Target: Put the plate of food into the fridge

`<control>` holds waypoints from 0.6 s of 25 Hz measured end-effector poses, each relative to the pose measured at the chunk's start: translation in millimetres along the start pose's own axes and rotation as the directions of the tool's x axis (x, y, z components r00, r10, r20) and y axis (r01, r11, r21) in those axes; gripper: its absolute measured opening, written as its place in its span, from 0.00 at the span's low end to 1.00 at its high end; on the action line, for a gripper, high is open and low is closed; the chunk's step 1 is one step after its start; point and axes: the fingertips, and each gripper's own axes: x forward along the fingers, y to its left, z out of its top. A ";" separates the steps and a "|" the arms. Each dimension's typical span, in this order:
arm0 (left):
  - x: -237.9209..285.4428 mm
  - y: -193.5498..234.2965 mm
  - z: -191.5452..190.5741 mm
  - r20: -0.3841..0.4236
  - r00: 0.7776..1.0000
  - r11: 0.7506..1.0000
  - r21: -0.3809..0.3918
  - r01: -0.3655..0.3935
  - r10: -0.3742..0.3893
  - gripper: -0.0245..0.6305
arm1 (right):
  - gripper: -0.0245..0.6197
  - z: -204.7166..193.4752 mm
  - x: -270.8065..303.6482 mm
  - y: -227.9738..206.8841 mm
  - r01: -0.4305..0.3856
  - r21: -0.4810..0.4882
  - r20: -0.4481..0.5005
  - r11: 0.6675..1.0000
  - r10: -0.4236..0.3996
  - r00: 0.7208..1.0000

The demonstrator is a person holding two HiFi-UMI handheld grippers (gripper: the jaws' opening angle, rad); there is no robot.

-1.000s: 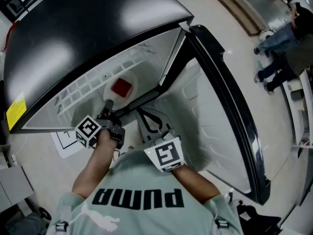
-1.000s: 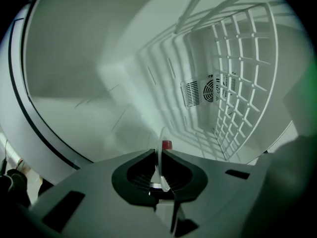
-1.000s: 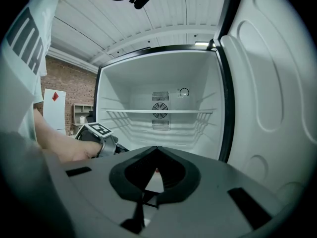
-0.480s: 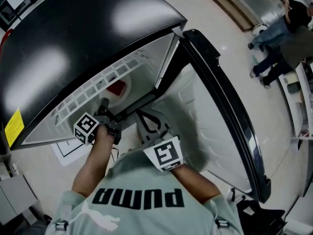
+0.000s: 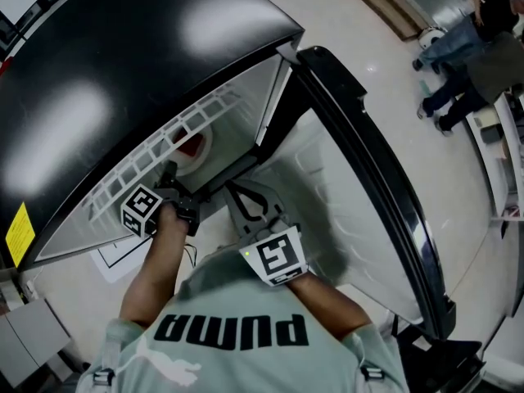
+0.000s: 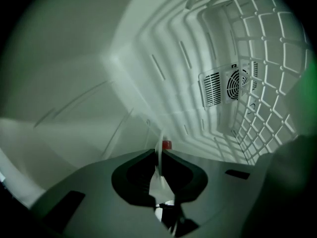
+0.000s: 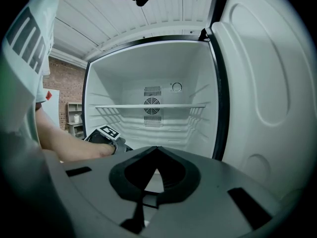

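A white plate [image 5: 193,143] with a red piece of food [image 5: 189,144] is inside the open fridge [image 5: 246,113], partly hidden by the wire shelf [image 5: 155,150]. My left gripper [image 5: 170,175] reaches in from the front and is shut on the plate's near rim. In the left gripper view the plate [image 6: 159,157] is edge-on between the pads, with the red food [image 6: 167,144] just beyond. My right gripper [image 7: 157,148] is shut and empty, held back near the person's chest [image 5: 246,199] and facing the fridge.
The fridge door [image 5: 368,178] stands open to the right. A white shelf [image 7: 148,106] and a fan grille [image 7: 152,105] mark the back wall. People stand far off at the upper right [image 5: 467,47]. Paper lies on the floor [image 5: 115,248] at the left.
The left gripper has carried the plate slightly deeper into the fridge, further under the wire shelf. The right gripper has stayed where it was.
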 end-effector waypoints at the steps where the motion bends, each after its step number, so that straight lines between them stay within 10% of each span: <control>1: 0.8 1.1 0.5 0.001 1.000 1.000 0.004 -0.005 0.005 0.09 | 0.05 -0.2 0.2 0.2 0.000 0.001 -0.001 1.000 0.000 1.000; 15: 6.5 6.9 7.5 0.030 0.997 0.994 0.090 -0.068 0.065 0.08 | 0.05 -3.5 3.6 8.3 -0.023 0.011 0.002 1.000 0.023 1.000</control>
